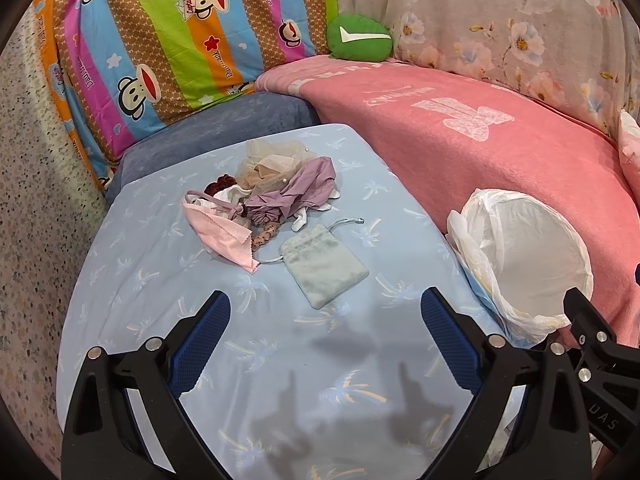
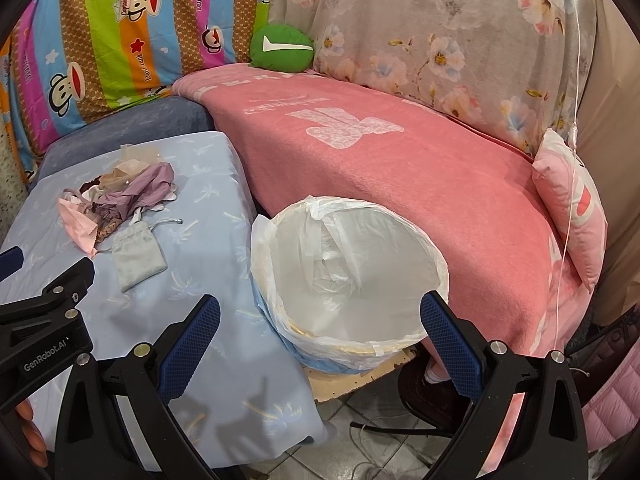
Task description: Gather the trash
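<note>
On the blue surface (image 1: 132,264), the trash pile (image 1: 264,192) and grey pouch (image 1: 324,266) lie far-left; left gripper (image 1: 326,334) spread wide, empty, facing them; right gripper (image 2: 320,336) likewise wide over the lined bin (image 2: 348,276), placed near-right for easy dropping.

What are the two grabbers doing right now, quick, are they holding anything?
Left gripper: open, holding nothing, above the blue sheet.
Right gripper: open, holding nothing, in front of the trash bin.
</note>
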